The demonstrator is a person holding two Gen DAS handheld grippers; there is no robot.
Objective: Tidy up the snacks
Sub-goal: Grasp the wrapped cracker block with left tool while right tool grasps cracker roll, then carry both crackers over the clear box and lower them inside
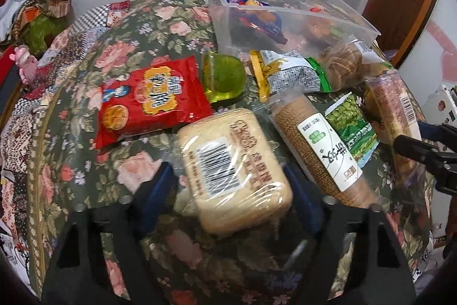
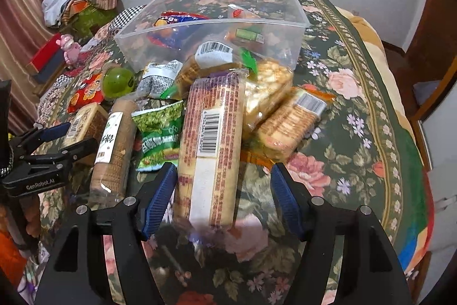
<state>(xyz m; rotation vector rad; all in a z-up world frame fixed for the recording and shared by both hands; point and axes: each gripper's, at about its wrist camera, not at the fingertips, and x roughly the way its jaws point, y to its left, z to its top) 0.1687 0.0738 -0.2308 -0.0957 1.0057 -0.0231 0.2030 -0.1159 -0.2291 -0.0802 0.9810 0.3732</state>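
Snacks lie scattered on a surface (image 1: 120, 53) covered with a floral cloth; a clear plastic bin (image 2: 211, 27) sits at the far side and holds a few wrapped items, including a red-and-blue packet (image 2: 171, 19). Left gripper (image 1: 228, 187): jaws spread wide, released, straddling a pale square biscuit pack (image 1: 234, 167) with a barcode label; its blue pads flank the pack, and contact cannot be confirmed from the left wrist view. Far-left of that pack lies a red snack bag (image 1: 151, 102), and beyond it a green jelly cup (image 1: 222, 76) rests on its side, touching the bag's far right corner. To the right of the square pack lies a brown round-biscuit sleeve (image 1: 314, 145) with a white label, then a green pea packet (image 1: 348, 125), partly tucked under neighbouring packs. Beyond these sit a crumpled grey-and-yellow wrapper (image 1: 285, 73) and a clear pack of round cookies (image 1: 342, 62), near the bin's front wall. Right gripper (image 2: 222, 196): jaws open, not grasping, positioned either side of a long biscuit pack (image 2: 211, 145) with reddish print and a barcode; the left blue pad sits just beside the pack's edge, the right pad stands well apart from it. This long pack rests on top of the pile, overlapping a clear pack of yellow crackers (image 2: 265, 93) and an orange-ended cracker pack (image 2: 291, 122) to its right. The left gripper also shows at the left edge of the right wrist view.
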